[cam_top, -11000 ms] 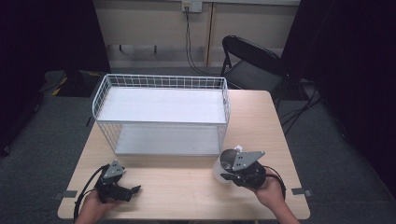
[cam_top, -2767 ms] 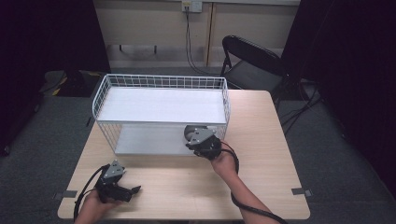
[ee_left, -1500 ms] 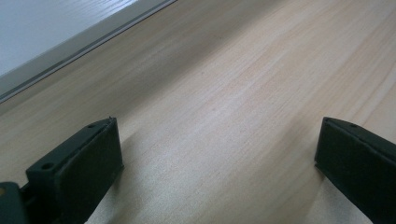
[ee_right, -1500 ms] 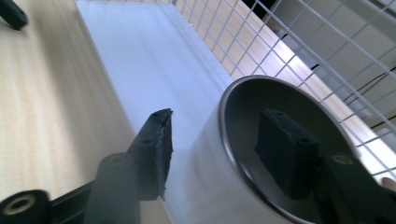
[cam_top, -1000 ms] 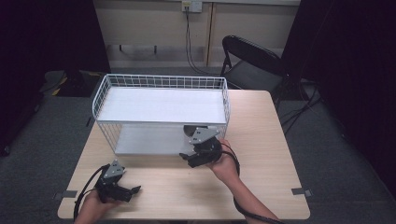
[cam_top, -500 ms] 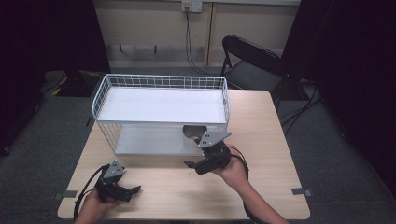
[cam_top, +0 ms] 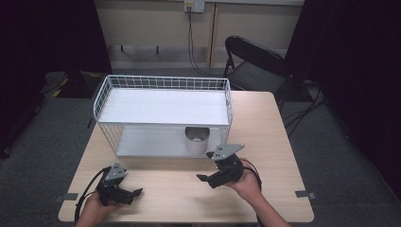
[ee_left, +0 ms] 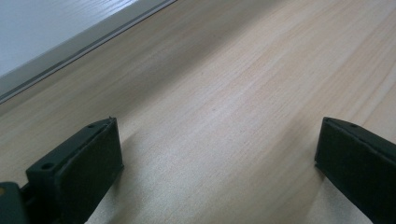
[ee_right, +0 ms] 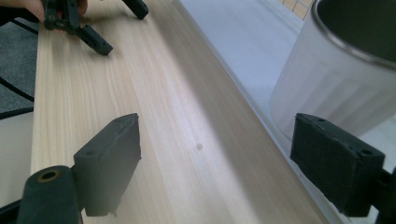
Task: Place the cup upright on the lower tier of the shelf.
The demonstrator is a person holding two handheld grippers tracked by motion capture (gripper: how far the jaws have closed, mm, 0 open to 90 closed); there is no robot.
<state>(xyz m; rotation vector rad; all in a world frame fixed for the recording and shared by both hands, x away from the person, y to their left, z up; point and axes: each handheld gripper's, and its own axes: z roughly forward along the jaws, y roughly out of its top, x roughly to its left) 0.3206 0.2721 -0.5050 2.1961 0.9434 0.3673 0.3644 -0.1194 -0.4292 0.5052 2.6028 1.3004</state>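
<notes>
Left gripper (cam_top: 124, 193): sits at about 7 o'clock on the table (cam_top: 279, 142), low on the wood. In its own view the two jaws stand wide apart with bare wood between them. It holds nothing.

Wire rack (cam_top: 163, 82): white, two shelves, at the table's 12 o'clock. Its lower shelf edge runs along the front, facing both grippers.

Metal cup (cam_top: 196, 140): upright on the lower shelf of the wire rack, toward its right end, mouth up. Nothing grips it.

Right gripper (cam_top: 211, 179): at about 5 o'clock on the table, jaws spread and empty, pointing toward 9 o'clock across the wood.

Cup relative to right gripper: in the high view the metal cup stands near the right gripper at its 11 o'clock, apart from it. In the right gripper view the metal cup (ee_right: 343, 70) rises at 2 o'clock, behind the far jaw, not between the jaws.

Step in hand, as I judge it: the cup looks placed, and the right gripper is clear of the shelf.

Doing it well: keep the jaws spread and low, draw straight away from the shelf edge, and avoid swinging the far jaw into the cup's wall or the rack's wires, which could tip the cup.
</notes>
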